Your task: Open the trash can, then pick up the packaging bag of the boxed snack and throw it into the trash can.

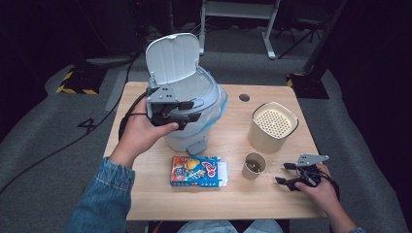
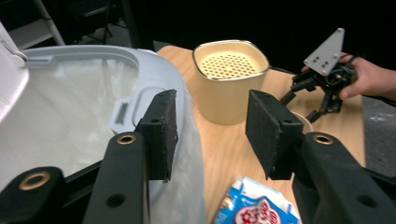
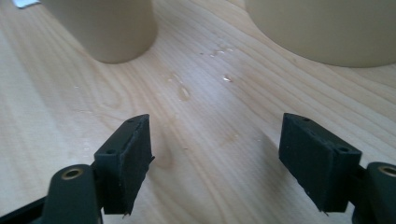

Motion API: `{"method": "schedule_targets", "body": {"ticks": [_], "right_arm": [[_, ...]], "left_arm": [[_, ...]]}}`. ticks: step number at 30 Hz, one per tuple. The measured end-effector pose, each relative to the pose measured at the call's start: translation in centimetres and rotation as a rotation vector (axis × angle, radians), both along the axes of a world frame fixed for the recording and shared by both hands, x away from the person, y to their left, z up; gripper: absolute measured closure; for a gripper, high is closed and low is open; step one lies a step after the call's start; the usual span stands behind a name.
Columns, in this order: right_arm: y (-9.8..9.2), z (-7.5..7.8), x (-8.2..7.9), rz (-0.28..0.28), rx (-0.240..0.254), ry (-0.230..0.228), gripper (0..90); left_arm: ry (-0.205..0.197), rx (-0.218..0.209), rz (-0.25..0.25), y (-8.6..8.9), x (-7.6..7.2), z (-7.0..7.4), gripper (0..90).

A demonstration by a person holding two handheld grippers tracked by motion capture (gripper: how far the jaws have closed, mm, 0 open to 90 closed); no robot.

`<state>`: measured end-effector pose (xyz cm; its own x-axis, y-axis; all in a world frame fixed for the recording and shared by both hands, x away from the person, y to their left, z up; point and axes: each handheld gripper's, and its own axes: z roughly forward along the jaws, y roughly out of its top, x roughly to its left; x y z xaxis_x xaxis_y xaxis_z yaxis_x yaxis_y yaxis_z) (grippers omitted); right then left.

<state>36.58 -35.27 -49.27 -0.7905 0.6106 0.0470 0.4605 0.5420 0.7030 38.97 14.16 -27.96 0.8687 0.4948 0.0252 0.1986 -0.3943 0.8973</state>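
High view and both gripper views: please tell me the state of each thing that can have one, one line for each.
White plastic pedal bin: lid up, clear liner bag inside.
Cream canister with perforated top: upright.
Small beige paper cup: upright, something dark inside.
Blue snack carton: lying flat, one end flap open.
Left gripper: open, at the bin rim.
Right gripper: open, low over the wooden table.

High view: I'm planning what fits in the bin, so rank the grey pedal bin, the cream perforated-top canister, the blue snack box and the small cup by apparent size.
1. Grey pedal bin, lid open
2. Cream perforated-top canister
3. Blue snack box, lying flat
4. Small tan cup
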Motion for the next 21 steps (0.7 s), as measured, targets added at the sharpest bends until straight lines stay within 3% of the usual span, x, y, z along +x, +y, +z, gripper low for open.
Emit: {"method": "schedule_targets", "body": {"ticks": [9, 10, 11, 12, 21], "right_arm": [[0.4, 1.7, -1.2, 0.033, 0.042, -0.019, 25.5], [0.4, 1.9, -1.3, 0.044, 0.070, -0.005, 25.9], [0.4, 1.9, -1.3, 0.044, 0.070, -0.005, 25.9], [0.5, 1.9, -1.6, 0.052, 0.101, 0.010, 26.5], [0.7, 3.0, -2.9, 0.078, 0.113, -0.002, 31.2]], "left_arm": [[-0.011, 0.016, -0.030, 1.8, -2.2, -0.8, 47.7], [-0.009, 0.018, -0.029, 2.0, -2.5, -0.9, 46.8], [-0.010, 0.019, -0.026, 2.2, -2.7, -1.1, 46.8], [-0.006, 0.017, -0.021, 2.5, -3.0, -1.3, 46.6], [0.025, 0.009, 0.034, 5.3, -4.9, -4.3, 46.7]]}}
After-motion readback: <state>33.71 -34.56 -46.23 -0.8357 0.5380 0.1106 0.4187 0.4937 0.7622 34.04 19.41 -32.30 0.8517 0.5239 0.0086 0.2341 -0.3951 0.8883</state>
